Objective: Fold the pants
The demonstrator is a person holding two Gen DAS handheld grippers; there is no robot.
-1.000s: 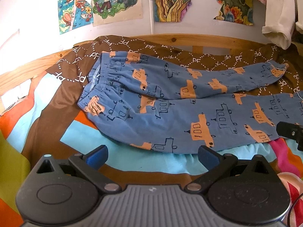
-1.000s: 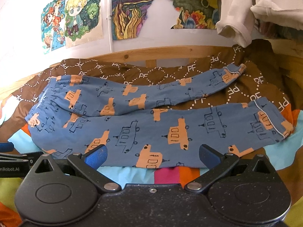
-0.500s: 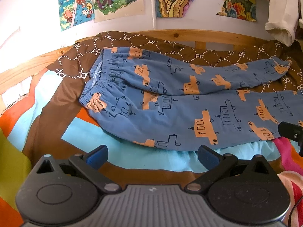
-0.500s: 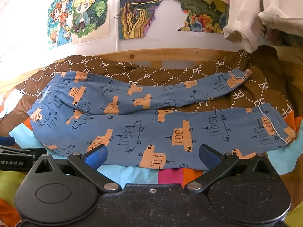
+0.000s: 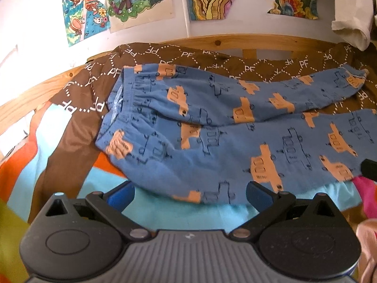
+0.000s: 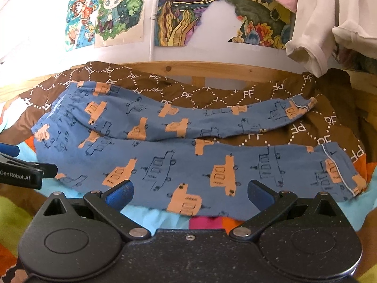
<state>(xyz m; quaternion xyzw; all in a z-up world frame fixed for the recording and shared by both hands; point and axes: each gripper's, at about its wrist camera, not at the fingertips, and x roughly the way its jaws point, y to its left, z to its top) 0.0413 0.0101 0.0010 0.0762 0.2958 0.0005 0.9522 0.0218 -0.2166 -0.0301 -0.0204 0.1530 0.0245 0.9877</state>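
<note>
The pants [image 5: 223, 136] lie spread on the bed [image 5: 165, 212], waistband to my left, 2 legs running right. My left gripper [image 5: 189, 192] and right gripper [image 6: 189, 193] hover at the near edge, jaws wide, holding nothing.

This is a bedroom in a home, likely a child's. A bed with a pale wooden frame [image 6: 212, 67] stands against a white wall, covered by a brightly striped bedspread [image 5: 165, 212] and a brown blanket [image 6: 188, 94] printed with letters. Hand-coloured drawings [image 6: 117, 16] of cartoon figures and swirling patterns are stuck on the wall above it. White and pink clothes [image 6: 313, 35] hang at the right.
</note>
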